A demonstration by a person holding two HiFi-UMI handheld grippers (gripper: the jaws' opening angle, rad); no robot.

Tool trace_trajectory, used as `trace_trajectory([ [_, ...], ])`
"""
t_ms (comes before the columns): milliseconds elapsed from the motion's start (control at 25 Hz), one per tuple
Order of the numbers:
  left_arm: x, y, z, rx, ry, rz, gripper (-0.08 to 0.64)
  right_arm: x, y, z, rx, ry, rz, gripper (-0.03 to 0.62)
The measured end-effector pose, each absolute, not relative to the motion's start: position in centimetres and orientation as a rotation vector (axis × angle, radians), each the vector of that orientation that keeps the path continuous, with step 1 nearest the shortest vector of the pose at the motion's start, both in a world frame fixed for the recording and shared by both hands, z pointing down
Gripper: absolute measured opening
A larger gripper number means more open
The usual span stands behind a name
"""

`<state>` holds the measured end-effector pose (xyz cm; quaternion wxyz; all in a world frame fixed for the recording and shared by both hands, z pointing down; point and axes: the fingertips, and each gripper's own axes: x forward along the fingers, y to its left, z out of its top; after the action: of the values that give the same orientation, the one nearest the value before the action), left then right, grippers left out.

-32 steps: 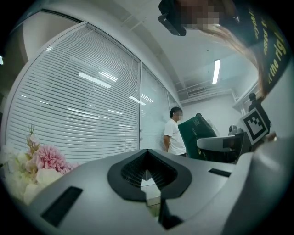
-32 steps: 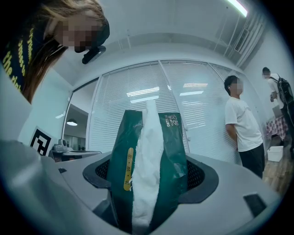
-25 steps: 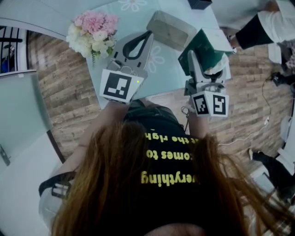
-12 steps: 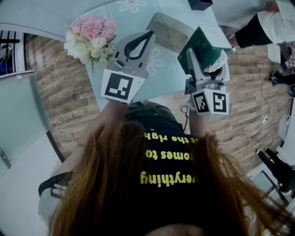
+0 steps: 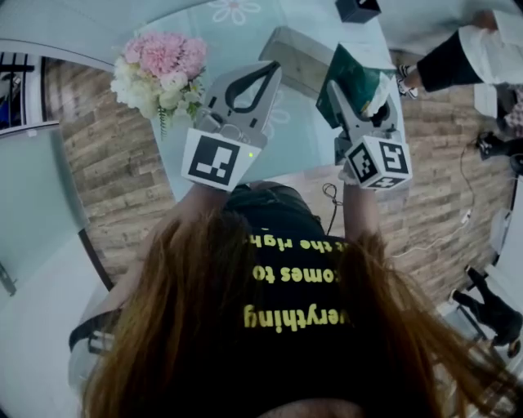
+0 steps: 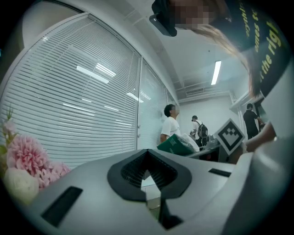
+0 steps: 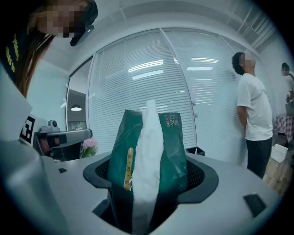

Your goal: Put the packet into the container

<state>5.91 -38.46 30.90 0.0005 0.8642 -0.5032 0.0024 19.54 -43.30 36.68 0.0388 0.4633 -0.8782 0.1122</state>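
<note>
A dark green packet (image 5: 351,72) with white tissue showing at its slit is held in the air by my right gripper (image 5: 350,90), which is shut on it. In the right gripper view the packet (image 7: 172,147) stands upright between the jaws. The grey rectangular container (image 5: 294,47) lies on the glass table just beyond and left of the packet, partly hidden by it. My left gripper (image 5: 260,77) hovers over the table near the container's near end, its jaws closed tip to tip on nothing. In the left gripper view (image 6: 147,152) the packet (image 6: 177,144) shows to the right.
A bunch of pink and white flowers (image 5: 159,65) stands at the table's left edge. The pale glass table (image 5: 221,37) has a printed flower pattern. A black object (image 5: 356,7) sits at its far end. A person (image 5: 462,49) is at the upper right; others stand by the blinds (image 6: 170,126).
My right gripper has lifted and carried the packet farther over the table toward the container, turning a little. My left gripper has shifted slightly right and forward.
</note>
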Motion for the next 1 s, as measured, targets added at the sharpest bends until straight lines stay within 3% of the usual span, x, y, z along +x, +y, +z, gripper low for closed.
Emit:
trace_trajectory([
  [640, 4.0, -37.5, 30.9, 2.661, -1.646, -0.005, 0.002, 15.1, -48.1, 45.9, 0.796, -2.446, 0.218, 0.38],
  [1000, 2.9, -37.5, 31.0, 2.647, -1.681, -0.013, 0.002, 12.6, -47.6, 47.6, 0.44, -2.345, -0.05, 0.38],
])
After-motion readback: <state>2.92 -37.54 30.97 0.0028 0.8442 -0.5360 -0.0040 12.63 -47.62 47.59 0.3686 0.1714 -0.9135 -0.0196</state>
